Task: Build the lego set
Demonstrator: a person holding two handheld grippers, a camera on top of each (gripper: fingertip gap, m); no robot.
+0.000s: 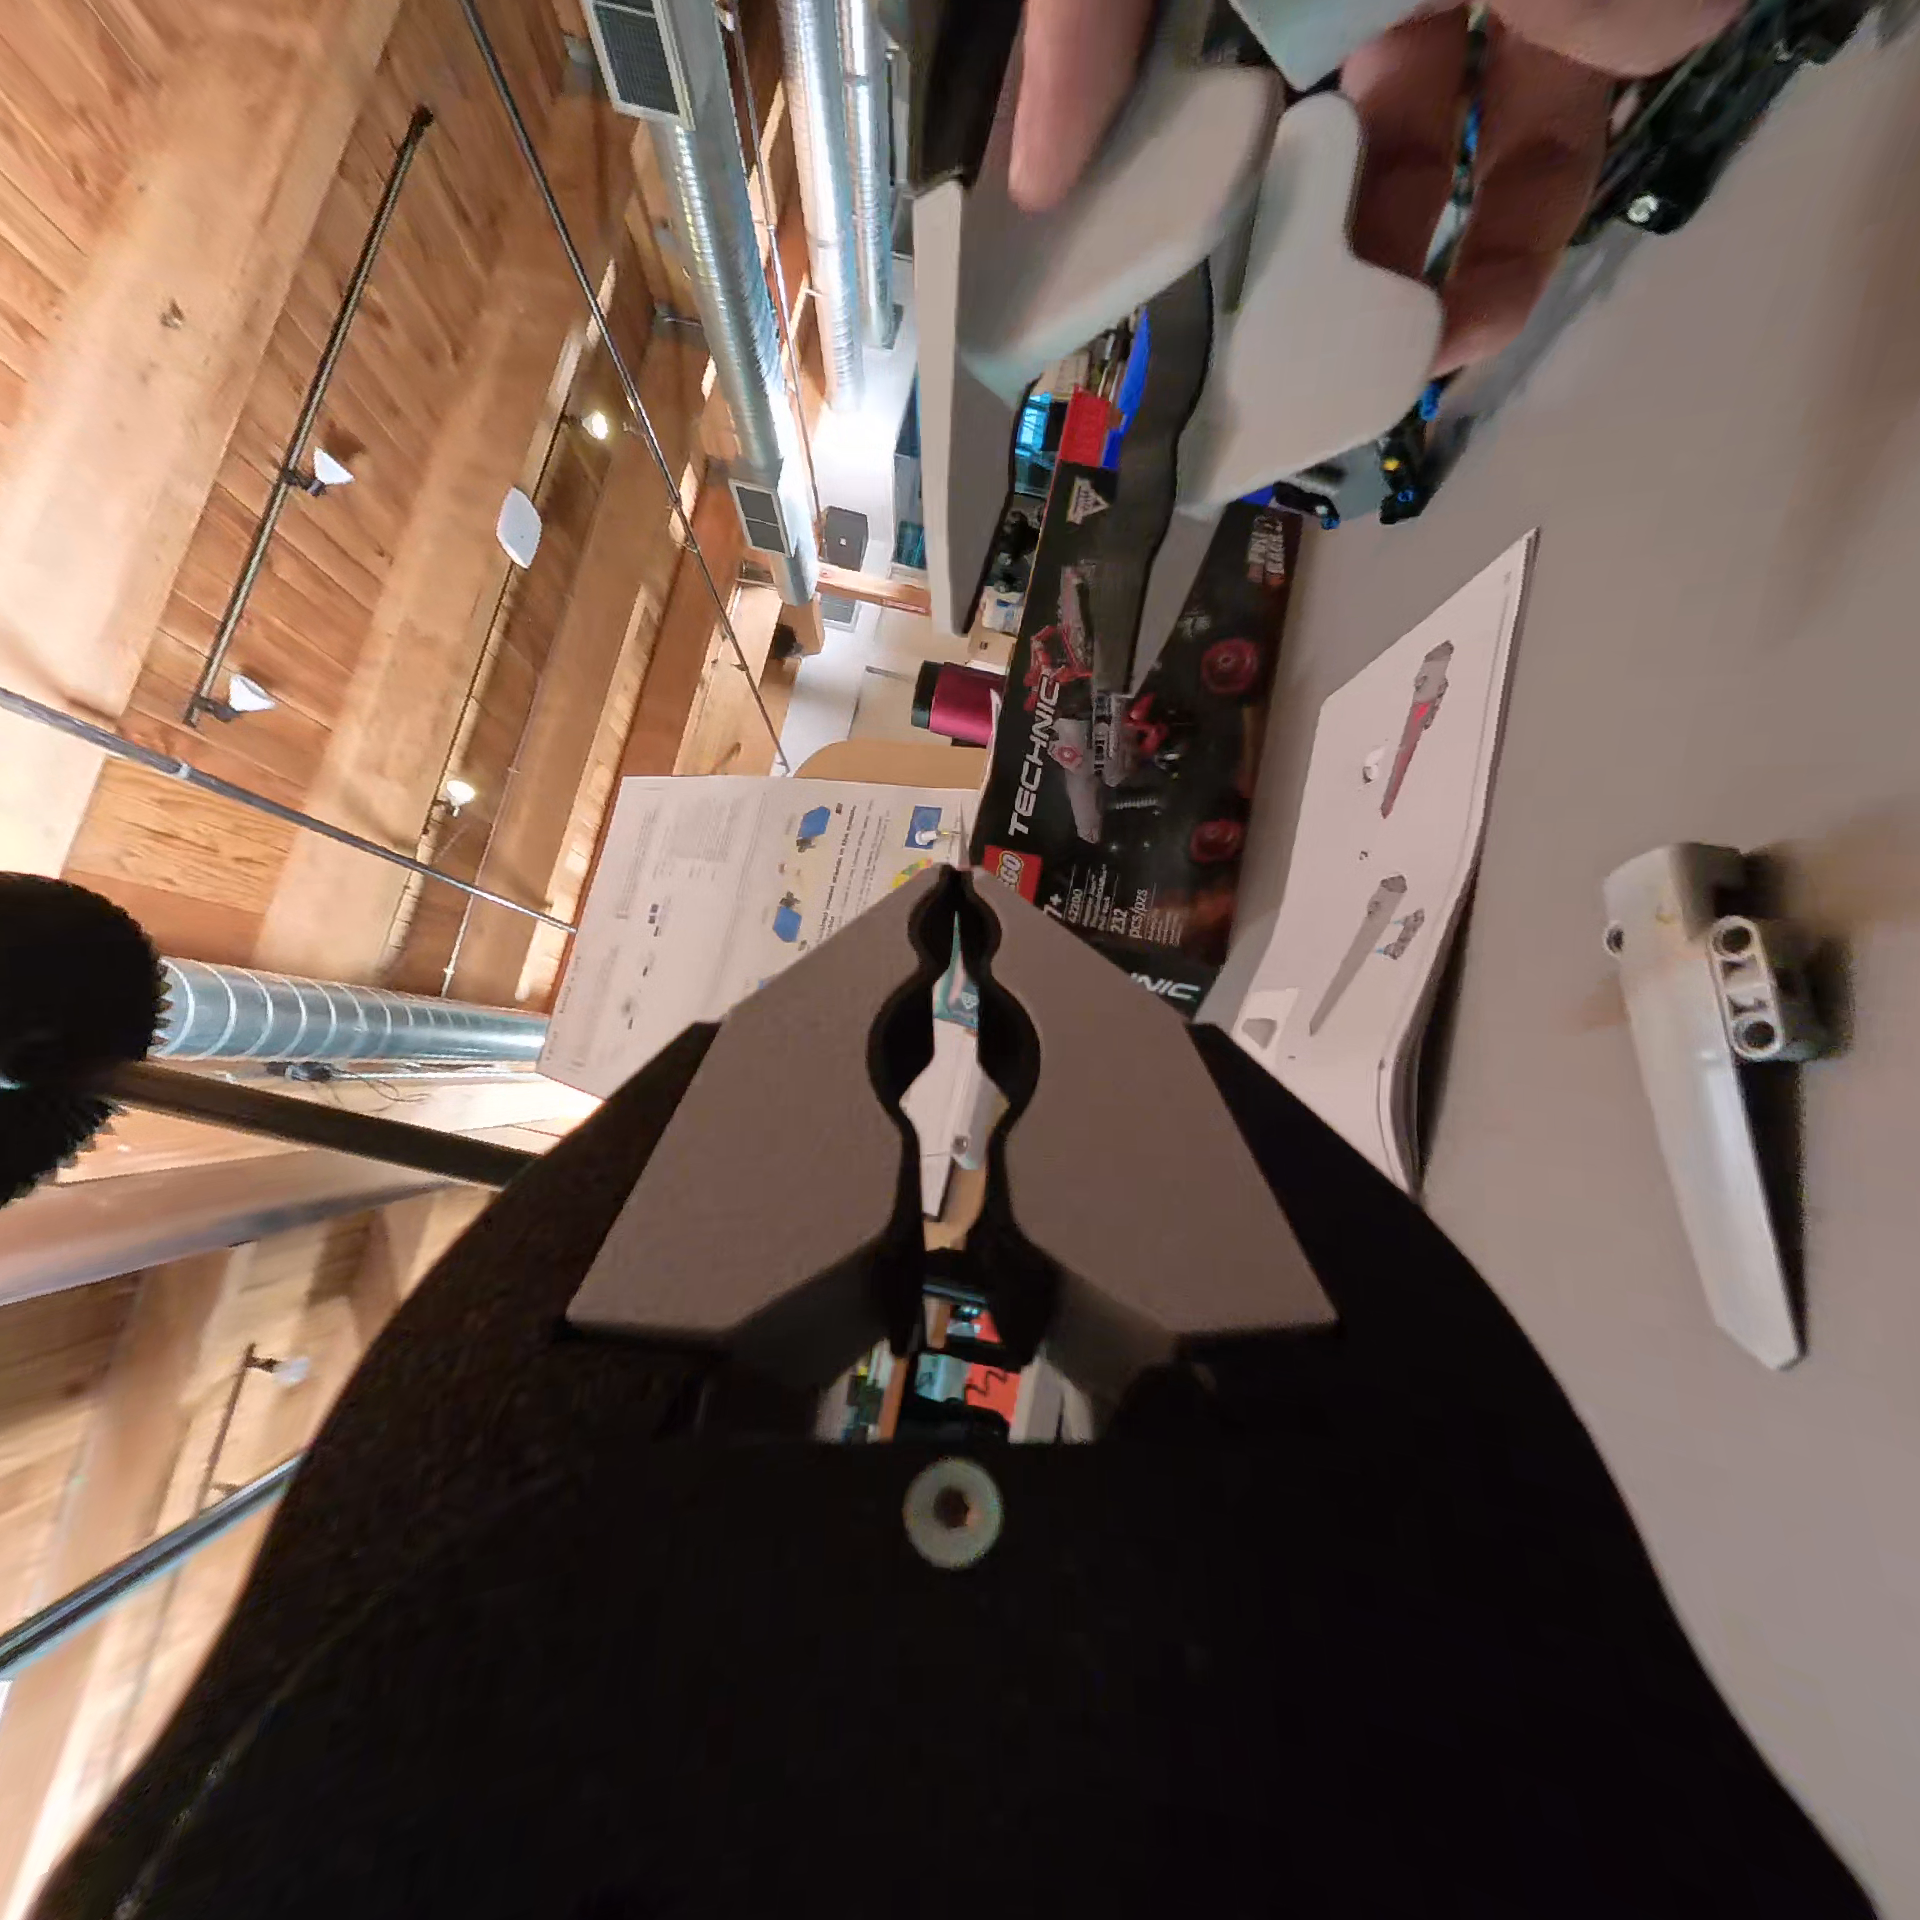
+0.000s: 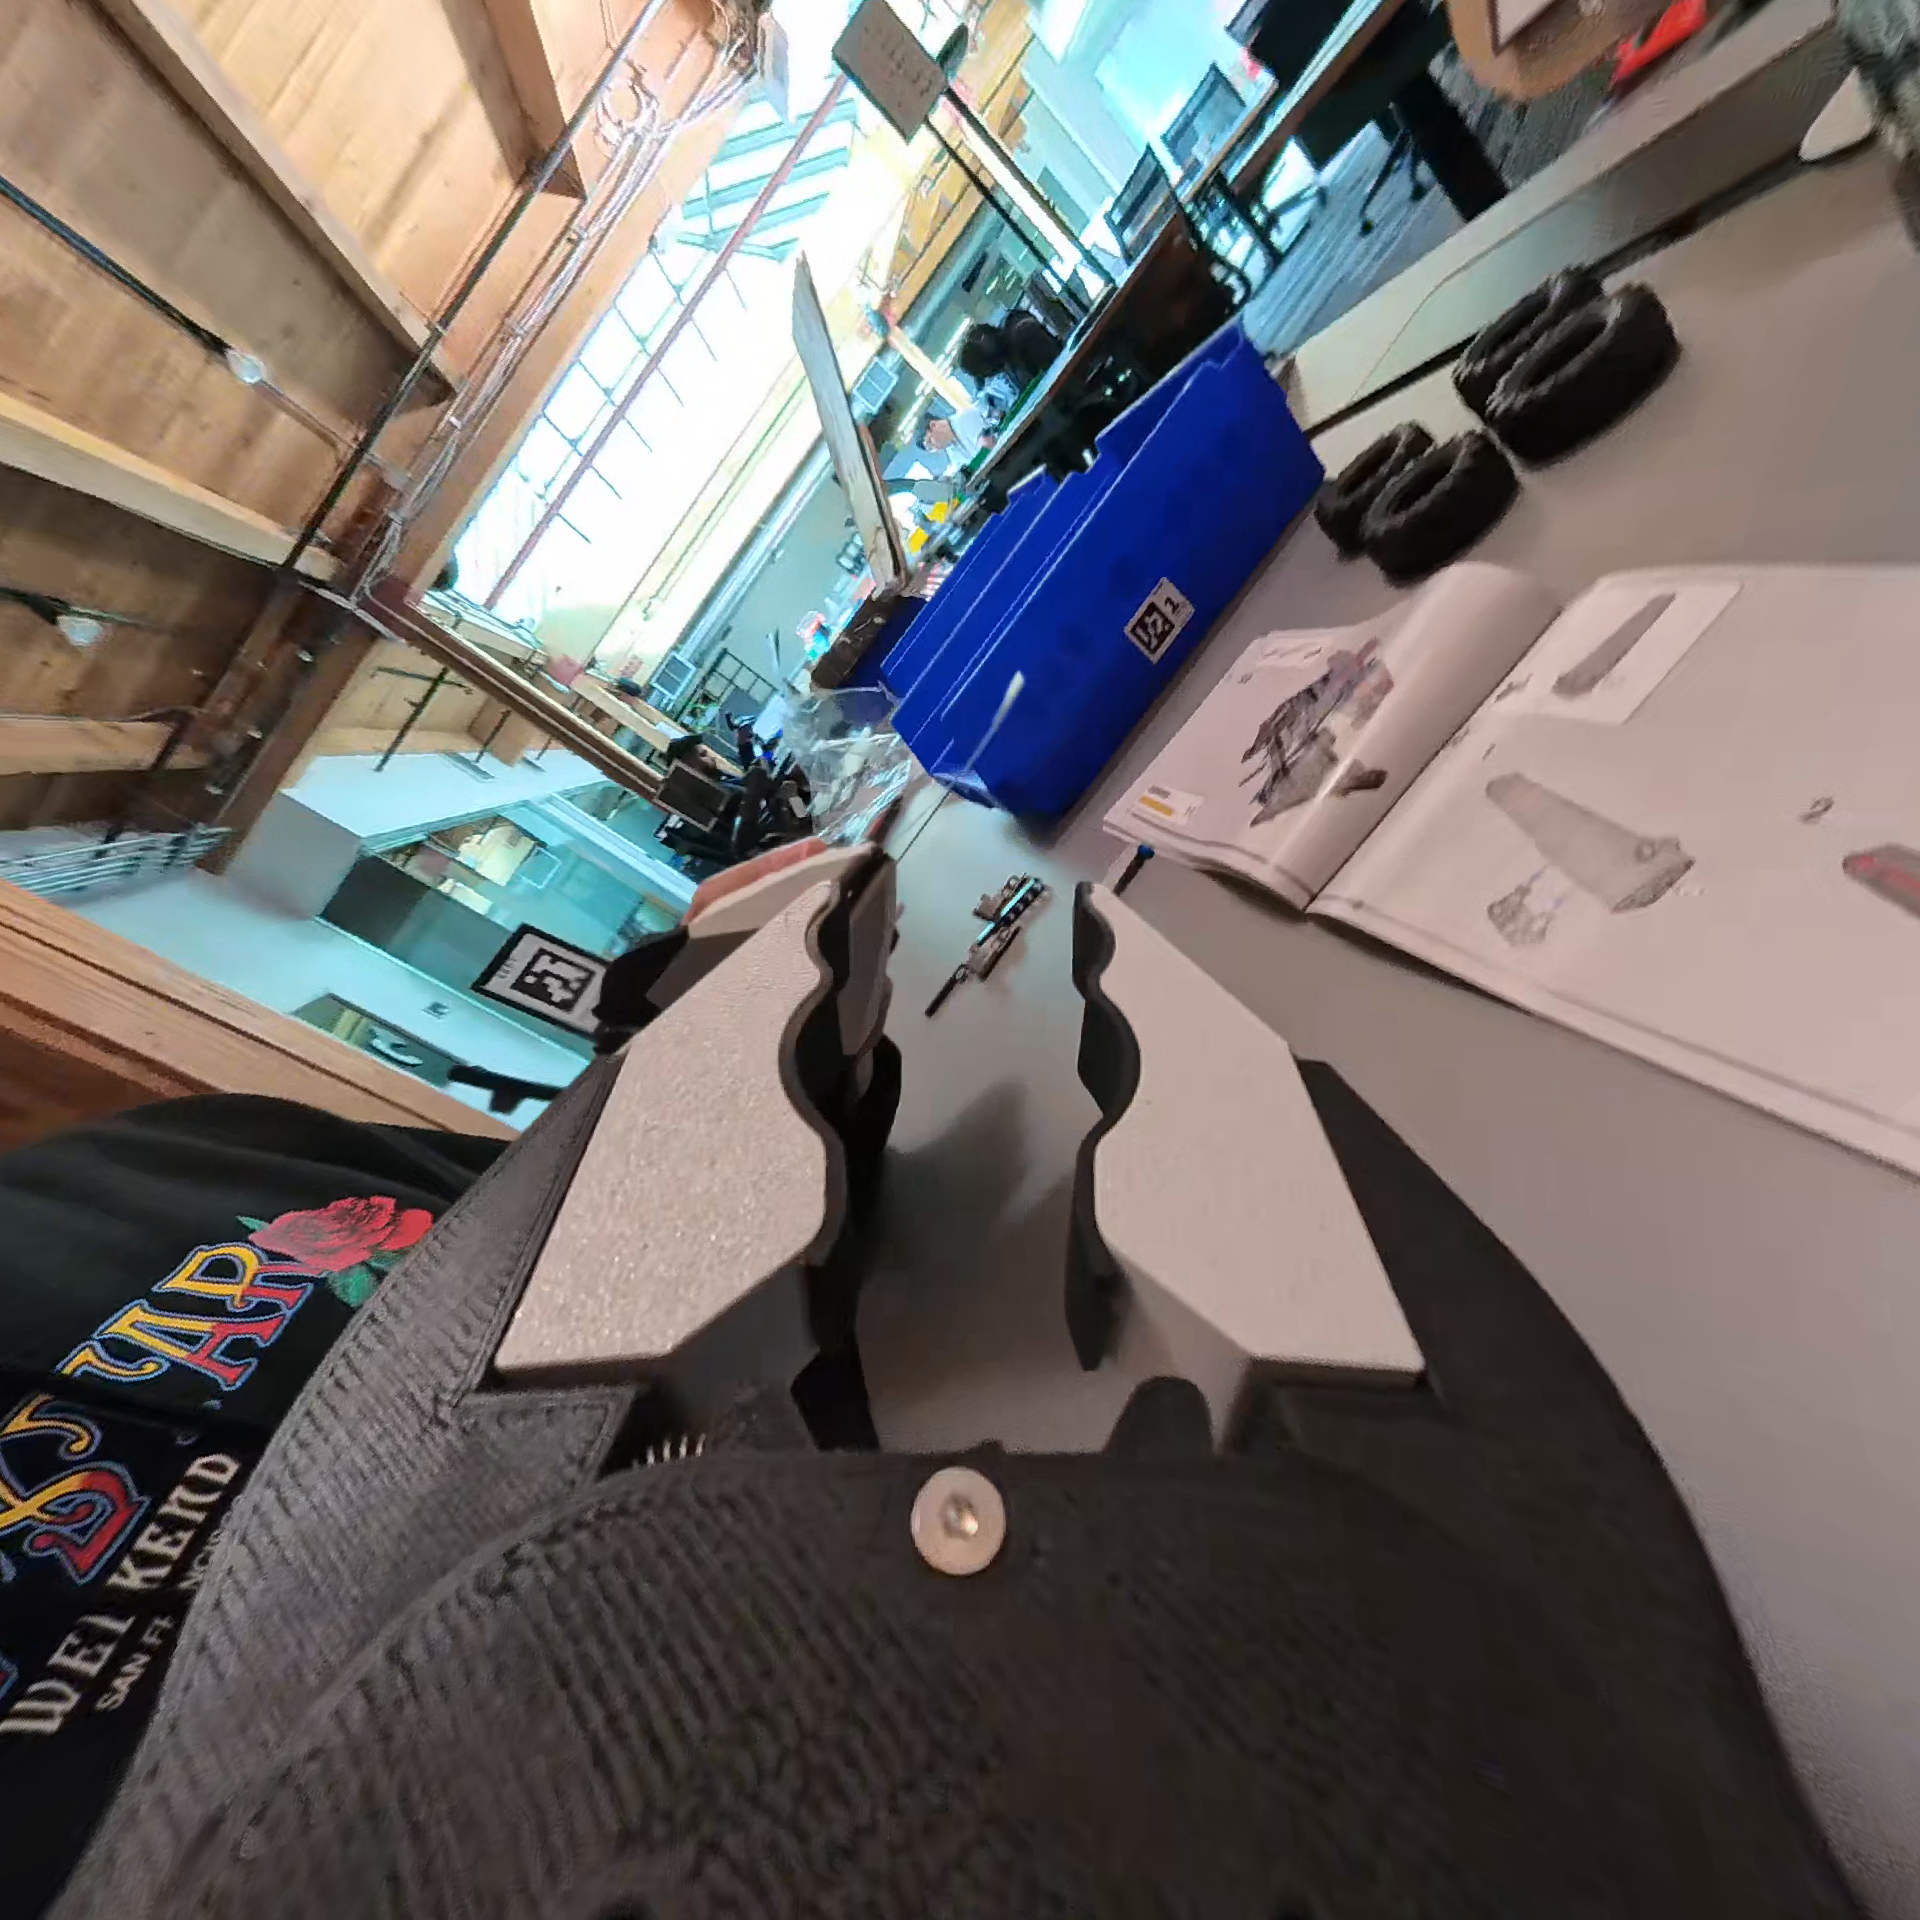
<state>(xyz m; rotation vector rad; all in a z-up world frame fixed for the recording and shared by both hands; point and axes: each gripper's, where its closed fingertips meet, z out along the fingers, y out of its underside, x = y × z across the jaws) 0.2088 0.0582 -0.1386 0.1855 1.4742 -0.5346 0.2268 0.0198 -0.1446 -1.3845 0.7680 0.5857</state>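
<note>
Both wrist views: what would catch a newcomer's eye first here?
In the left wrist view, the left gripper, shut on nothing, fills the foreground, with a white curved lego piece on the grey table to its right. In the right wrist view, the open right gripper points toward blue bins, black tyres and an open instruction booklet.

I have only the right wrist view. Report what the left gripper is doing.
Observer: The left gripper is shut, with nothing between its fingers.
Operator: Name any loose part near it.
Observer: A white curved Lego panel with a grey connector lies on the grey table, beside the open white instruction booklet.
Operator: Say what stands behind that booklet.
Observer: A black cardboard Lego box.
</note>
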